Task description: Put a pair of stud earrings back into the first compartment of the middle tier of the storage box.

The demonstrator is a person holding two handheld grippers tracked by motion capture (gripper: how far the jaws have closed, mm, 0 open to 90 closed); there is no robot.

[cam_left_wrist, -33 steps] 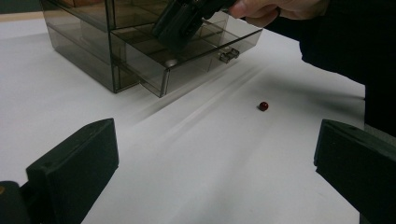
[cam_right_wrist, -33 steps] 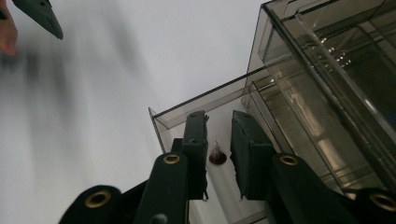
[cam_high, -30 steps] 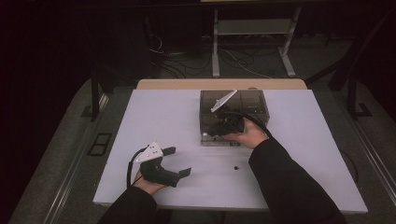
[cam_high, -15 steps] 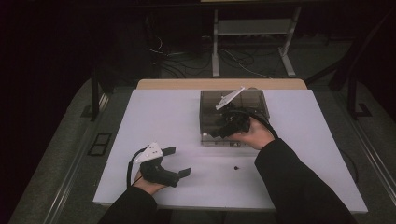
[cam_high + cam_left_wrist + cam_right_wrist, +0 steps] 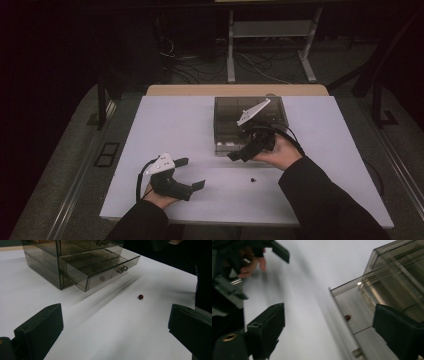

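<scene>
A smoky clear drawer box (image 5: 250, 117) stands at the table's middle back, and its lower drawer (image 5: 100, 267) is pulled out. One small red bead (image 5: 140, 297) lies loose on the white table (image 5: 165, 125) in front of it, and another red bead (image 5: 347, 317) lies inside the open drawer. My right gripper (image 5: 240, 152) hovers just in front of the box. Its jaws have just been opening and hold nothing. My left gripper (image 5: 192, 173) rests at the front left with its jaws wide apart and empty.
A wooden strip (image 5: 235, 90) borders the table's far edge. Behind it, a metal stand (image 5: 270, 45) and cables lie on the dark floor. A person's left hand (image 5: 252, 265) shows far off in the right gripper view.
My right gripper has drawn back from the box's front toward the near edge and risen a little, and its jaws have opened. The left gripper has stayed put.
</scene>
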